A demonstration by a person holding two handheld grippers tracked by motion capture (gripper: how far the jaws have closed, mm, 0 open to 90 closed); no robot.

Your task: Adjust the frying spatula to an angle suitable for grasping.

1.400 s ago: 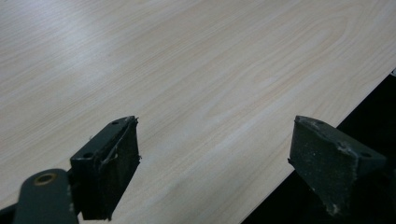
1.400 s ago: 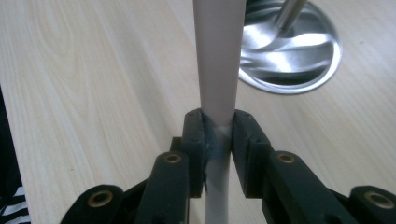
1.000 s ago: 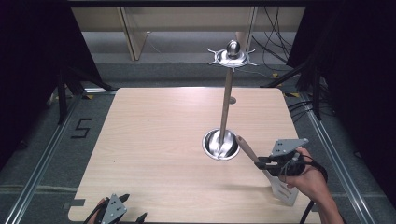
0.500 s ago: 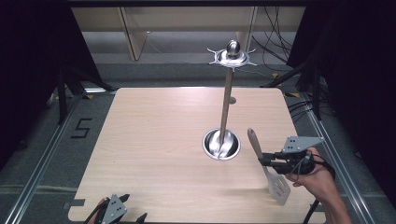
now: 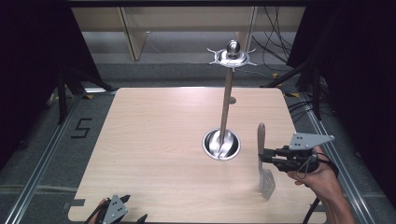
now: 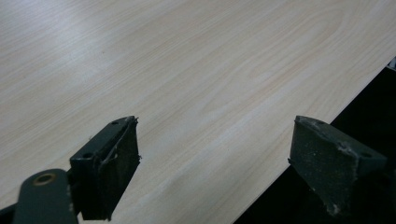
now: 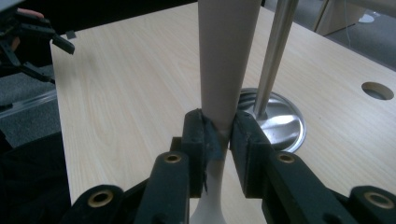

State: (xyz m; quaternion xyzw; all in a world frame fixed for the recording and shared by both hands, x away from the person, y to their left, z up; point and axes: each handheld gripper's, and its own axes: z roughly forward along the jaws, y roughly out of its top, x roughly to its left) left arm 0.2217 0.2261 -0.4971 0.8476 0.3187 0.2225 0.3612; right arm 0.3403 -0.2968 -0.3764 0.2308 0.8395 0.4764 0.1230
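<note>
A: Your right gripper (image 5: 261, 157) clamps the spatula (image 5: 263, 161) at its neck, handle up, blade down by the bench (image 5: 154, 140).
B: Rack (image 5: 225, 112) stands just left of it; left gripper (image 6: 210, 158) gapes empty.

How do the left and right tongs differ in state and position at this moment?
The right tongs are shut on the spatula at its neck, holding it upright, handle up; the left tongs are open and hold nothing. The right tongs sit near the table's right edge beside the metal stand; the left tongs sit at its near left edge. Both have black jaws.
</note>
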